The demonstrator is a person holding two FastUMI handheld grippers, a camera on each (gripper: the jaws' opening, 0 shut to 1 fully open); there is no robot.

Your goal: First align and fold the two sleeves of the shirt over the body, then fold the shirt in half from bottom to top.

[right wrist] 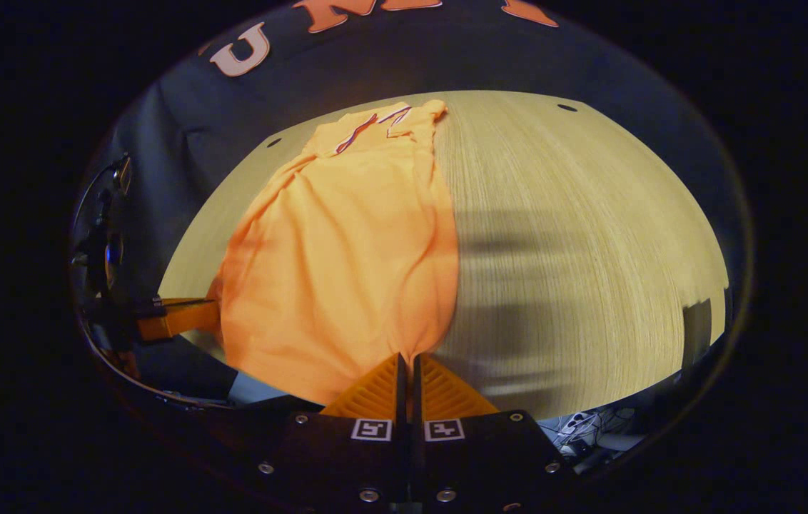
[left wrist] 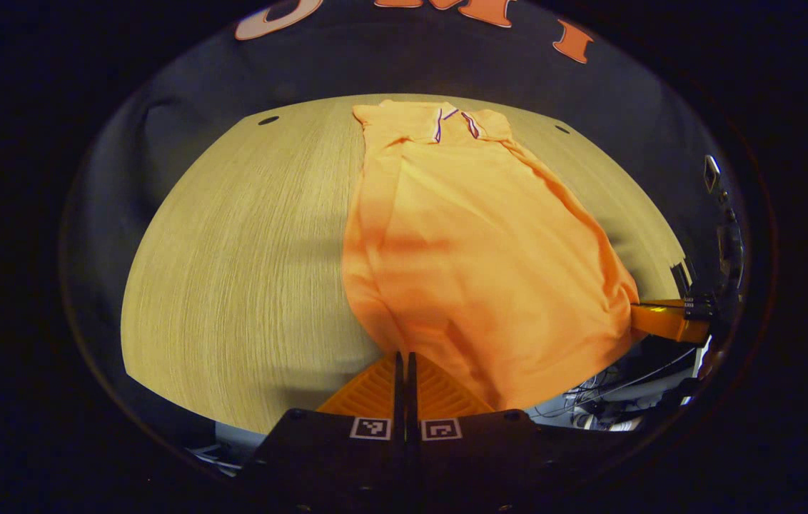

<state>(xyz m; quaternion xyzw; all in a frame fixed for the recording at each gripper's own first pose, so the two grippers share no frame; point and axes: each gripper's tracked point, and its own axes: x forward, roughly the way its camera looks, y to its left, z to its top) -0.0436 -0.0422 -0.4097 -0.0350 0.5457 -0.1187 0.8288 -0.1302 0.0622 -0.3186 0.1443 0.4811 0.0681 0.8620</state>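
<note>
- Orange short-sleeved fabric shirt (left wrist: 475, 257) lies on the pale wood-grain surface (left wrist: 247, 271) in the left gripper view; left hand-held gripper (left wrist: 405, 360) at 6 o'clock pinches its hem.
- Right gripper view: right hand-held gripper (right wrist: 407, 360) at 6 o'clock pinches the hem, collar toward 12 o'clock.

Both views are taken low at the desk's (left wrist: 233, 271) near edge, faced along it toward the booth wall. The shirt (left wrist: 475, 257) (hem close, collar far) is shared, each view catching the opposite gripper at its side.
</note>
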